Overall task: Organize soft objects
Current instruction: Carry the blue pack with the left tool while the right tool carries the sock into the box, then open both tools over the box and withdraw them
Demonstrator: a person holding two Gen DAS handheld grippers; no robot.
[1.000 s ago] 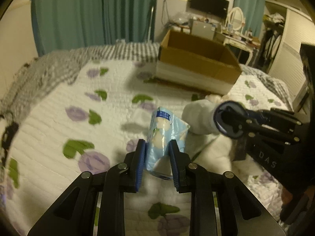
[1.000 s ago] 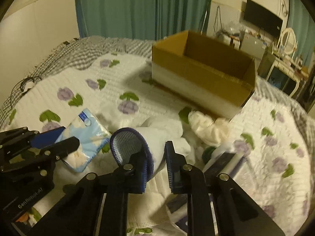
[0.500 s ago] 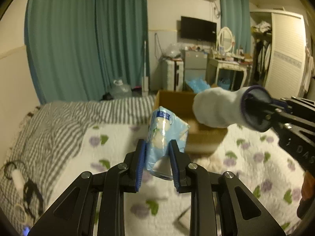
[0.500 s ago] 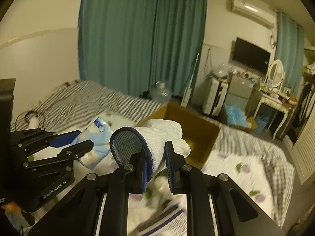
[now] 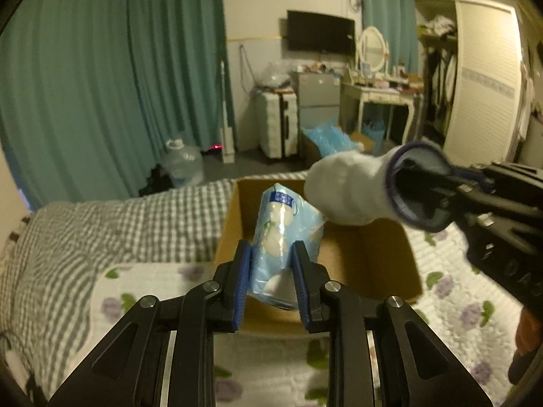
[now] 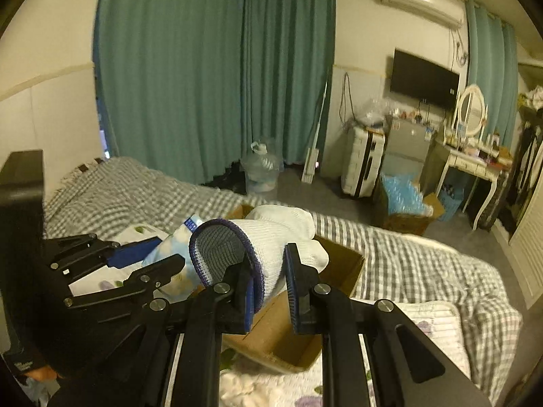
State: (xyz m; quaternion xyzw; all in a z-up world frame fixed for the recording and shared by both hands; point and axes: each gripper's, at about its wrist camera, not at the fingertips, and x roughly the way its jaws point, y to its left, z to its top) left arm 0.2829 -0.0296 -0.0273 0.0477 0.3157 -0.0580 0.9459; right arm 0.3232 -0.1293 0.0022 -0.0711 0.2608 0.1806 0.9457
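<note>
Left wrist view: left gripper (image 5: 270, 281) clamped on a pale blue tissue pack (image 5: 284, 237), blue pads pressing both its sides, pack held upright and tilted slightly right, raised over the open cardboard box (image 5: 412, 271). Box seen on the flowered quilt (image 5: 142, 291), flaps open, brown floor bare where visible; rest of interior hidden behind the pack and the glove. Right gripper (image 5: 437, 183) reaching in from the right, pinching the blue-edged cuff of a white knit glove (image 5: 349, 190), glove body sticking out leftward above the box's far half, just touching or nearly touching the pack's upper corner; cannot tell which.

Right wrist view: right gripper (image 6: 269, 291) closed on the glove (image 6: 271, 240), one finger tucked inside the cuff opening, the other against the outside. Cardboard box (image 6: 285, 342) directly below, its near corner and inner wall showing, nothing visible inside that part. Left gripper (image 6: 149, 261) at left holding the tissue pack (image 6: 173, 251) beside the glove. More white soft material (image 6: 237, 386) lying on the quilt (image 6: 437, 318) near the box's front edge. Checked blanket (image 6: 142, 190) spread beyond.
</note>
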